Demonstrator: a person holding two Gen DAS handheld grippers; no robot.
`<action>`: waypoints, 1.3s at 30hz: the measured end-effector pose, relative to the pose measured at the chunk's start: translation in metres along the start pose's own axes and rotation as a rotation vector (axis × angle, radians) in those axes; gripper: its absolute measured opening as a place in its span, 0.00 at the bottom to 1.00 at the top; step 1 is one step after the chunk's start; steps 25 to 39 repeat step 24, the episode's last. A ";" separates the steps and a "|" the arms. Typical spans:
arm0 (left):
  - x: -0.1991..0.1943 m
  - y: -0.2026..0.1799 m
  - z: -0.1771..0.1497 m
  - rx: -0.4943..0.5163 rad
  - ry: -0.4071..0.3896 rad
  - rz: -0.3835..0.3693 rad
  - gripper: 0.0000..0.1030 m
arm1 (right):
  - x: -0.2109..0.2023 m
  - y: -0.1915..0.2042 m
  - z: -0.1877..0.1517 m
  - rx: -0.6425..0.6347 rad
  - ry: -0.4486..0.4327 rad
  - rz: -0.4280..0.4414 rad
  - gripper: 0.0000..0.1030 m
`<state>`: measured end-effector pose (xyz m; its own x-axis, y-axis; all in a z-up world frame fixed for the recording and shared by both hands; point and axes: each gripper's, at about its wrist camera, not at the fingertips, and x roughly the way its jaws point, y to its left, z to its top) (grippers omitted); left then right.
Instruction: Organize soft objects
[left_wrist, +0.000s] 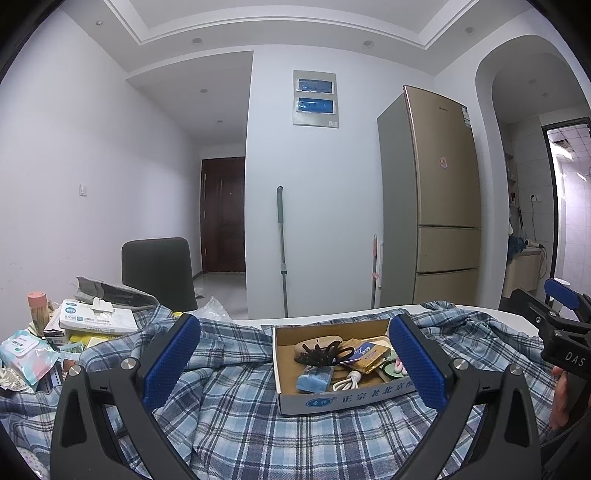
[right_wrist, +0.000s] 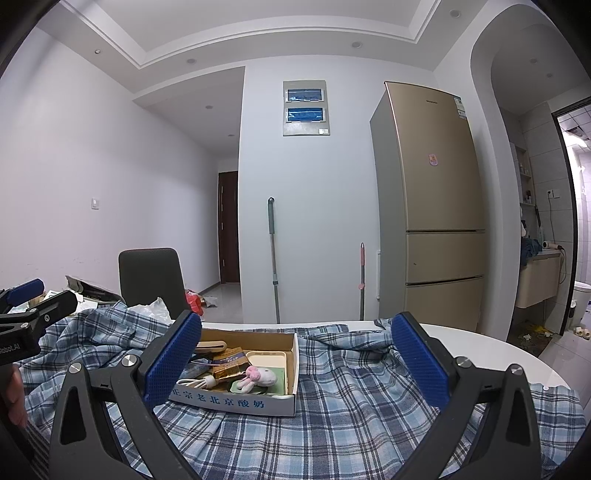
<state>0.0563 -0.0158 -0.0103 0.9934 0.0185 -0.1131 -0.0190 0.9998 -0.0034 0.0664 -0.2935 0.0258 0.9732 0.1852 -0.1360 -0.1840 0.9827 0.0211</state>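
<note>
White table (right_wrist: 498, 354), rumpled plaid shirt (left_wrist: 258, 424), cardboard box (left_wrist: 332, 400), possibly plush toy (right_wrist: 260, 376) inside

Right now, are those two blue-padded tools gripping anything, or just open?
Left tool: open, holding nothing, above the blue plaid cloth.
Right tool: open, holding nothing, above the same cloth.

White walls, recessed ceiling lights; gold fridge (right_wrist: 439, 206) right, dark chair (right_wrist: 151, 280) left, grey floor.

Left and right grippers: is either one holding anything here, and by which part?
Nothing is held. The left gripper and right gripper both hover with jaws wide open above the plaid shirt and the cardboard box.
</note>
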 end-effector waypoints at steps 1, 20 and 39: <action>0.000 0.000 0.000 0.000 -0.001 0.000 1.00 | 0.000 0.000 0.000 0.000 0.000 0.000 1.00; 0.001 0.001 -0.001 0.002 0.003 -0.001 1.00 | -0.001 0.001 0.001 0.001 0.005 -0.009 1.00; 0.001 0.001 -0.001 0.002 0.004 -0.001 1.00 | -0.001 0.001 0.001 0.001 0.008 -0.009 1.00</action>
